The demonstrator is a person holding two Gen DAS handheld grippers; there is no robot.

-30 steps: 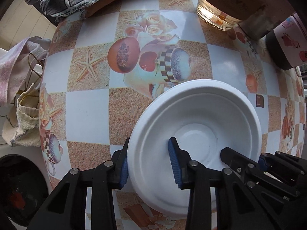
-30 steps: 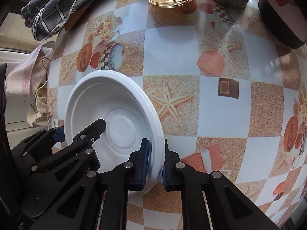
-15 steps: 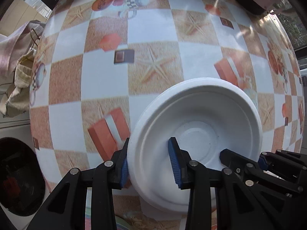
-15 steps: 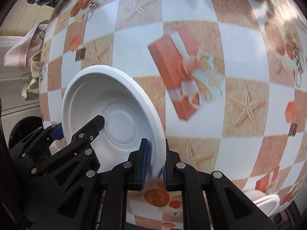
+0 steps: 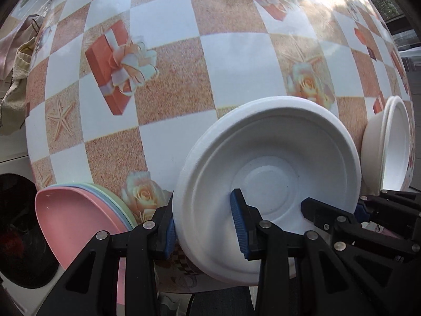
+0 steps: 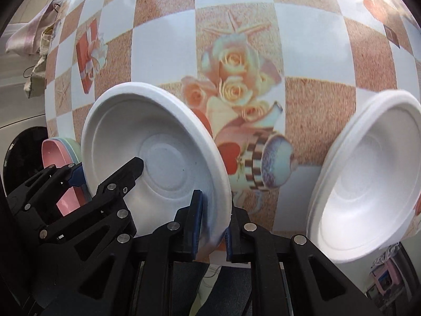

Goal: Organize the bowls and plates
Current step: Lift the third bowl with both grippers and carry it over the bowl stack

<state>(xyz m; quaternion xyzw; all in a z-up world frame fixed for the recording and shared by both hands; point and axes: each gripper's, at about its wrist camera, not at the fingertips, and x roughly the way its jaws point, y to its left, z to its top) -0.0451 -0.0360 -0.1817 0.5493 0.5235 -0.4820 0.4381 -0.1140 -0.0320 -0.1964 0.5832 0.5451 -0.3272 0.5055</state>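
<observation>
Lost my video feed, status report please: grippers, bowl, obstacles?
Left gripper and right gripper both clamped on the white foam bowl rim. White foam bowl stack to its right, pink-topped pastel plate stack left. No obstruction visible.

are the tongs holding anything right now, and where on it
Both tongs, left and right, clamp one white foam bowl by its rim, on opposite sides.

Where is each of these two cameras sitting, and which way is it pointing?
Left wrist view: on the left gripper, looking along its fingers at the white bowl they clamp; pink plates at left.
Right wrist view: on the right gripper, pinching that bowl's opposite rim; stacked white bowls at right.
Shared: bowl, tablecloth, each other's gripper.
</observation>
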